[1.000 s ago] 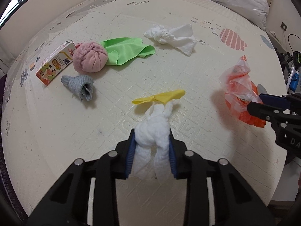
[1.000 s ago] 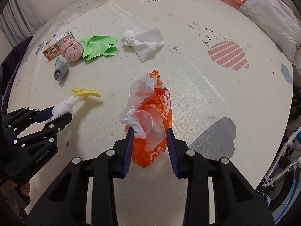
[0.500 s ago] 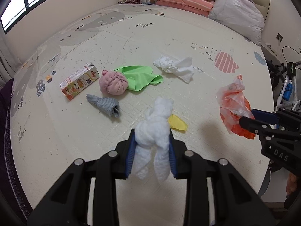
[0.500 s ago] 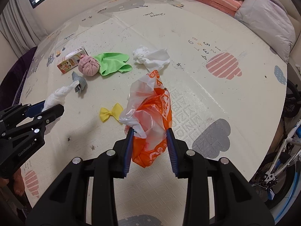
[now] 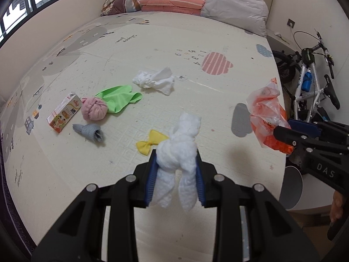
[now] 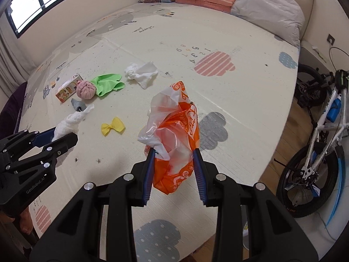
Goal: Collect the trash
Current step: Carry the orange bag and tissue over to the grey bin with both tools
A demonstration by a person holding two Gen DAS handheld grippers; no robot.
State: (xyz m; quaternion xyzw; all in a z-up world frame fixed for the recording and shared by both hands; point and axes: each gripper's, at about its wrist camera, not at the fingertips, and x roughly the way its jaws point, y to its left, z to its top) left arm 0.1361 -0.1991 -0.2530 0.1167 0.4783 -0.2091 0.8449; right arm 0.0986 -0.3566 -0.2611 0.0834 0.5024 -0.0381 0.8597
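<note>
While the left tongs [image 5: 175, 174] clench a white tissue wad [image 5: 181, 139] beside the orange bag [image 6: 174, 135] pinched by the right tongs [image 6: 173, 170], bagging comes next.

My left gripper [image 5: 176, 170] points steeply down, its blue pads clamped on a knotted white tissue wad [image 5: 177, 152]; my right gripper [image 6: 173, 168] tilts down likewise, pads pressed on a crumpled orange plastic bag [image 6: 176, 135]; the two sit side by side, apart, each seen from the other's camera.
</note>
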